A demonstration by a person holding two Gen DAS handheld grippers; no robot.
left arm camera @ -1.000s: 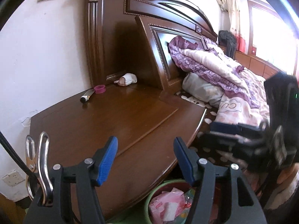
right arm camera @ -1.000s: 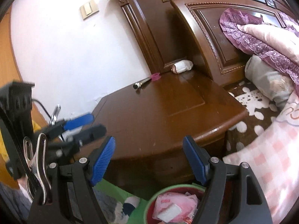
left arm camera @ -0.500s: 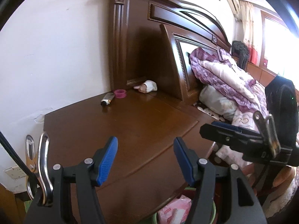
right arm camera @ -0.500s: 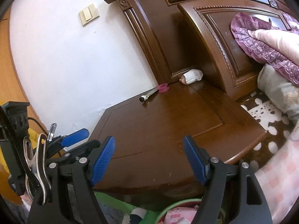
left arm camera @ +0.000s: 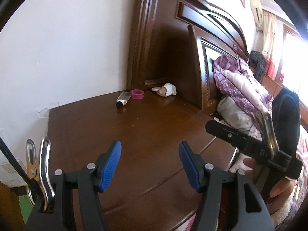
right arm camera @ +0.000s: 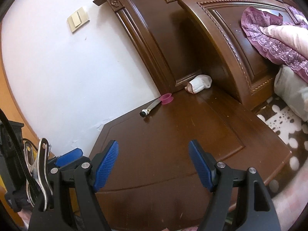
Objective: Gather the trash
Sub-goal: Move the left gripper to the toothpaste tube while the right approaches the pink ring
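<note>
Three small items lie at the far corner of the brown nightstand (left arm camera: 150,130) (right arm camera: 173,138): a squeezed metal tube with a black cap (left arm camera: 123,98) (right arm camera: 151,107), a pink ring-shaped spool (left arm camera: 137,94) (right arm camera: 166,98), and a crumpled white wad (left arm camera: 166,90) (right arm camera: 199,83). My left gripper (left arm camera: 150,165) hovers open over the near part of the top, nothing between its blue pads. My right gripper (right arm camera: 154,166) is also open and empty, over the front of the nightstand. Both are well short of the items. The right gripper's body (left arm camera: 250,146) shows at the right of the left wrist view.
A dark carved headboard (right arm camera: 221,38) rises behind the nightstand, a white wall (left arm camera: 67,48) to its left with a light switch (right arm camera: 78,19). The bed with purple and pink bedding (left arm camera: 240,88) lies to the right. A pink scrap (left arm camera: 190,225) peeks out below the nightstand's front edge.
Both grippers moved forward over the nightstand toward the far corner. The green bin with pink trash has slipped almost out of view below. Both stayed open.
</note>
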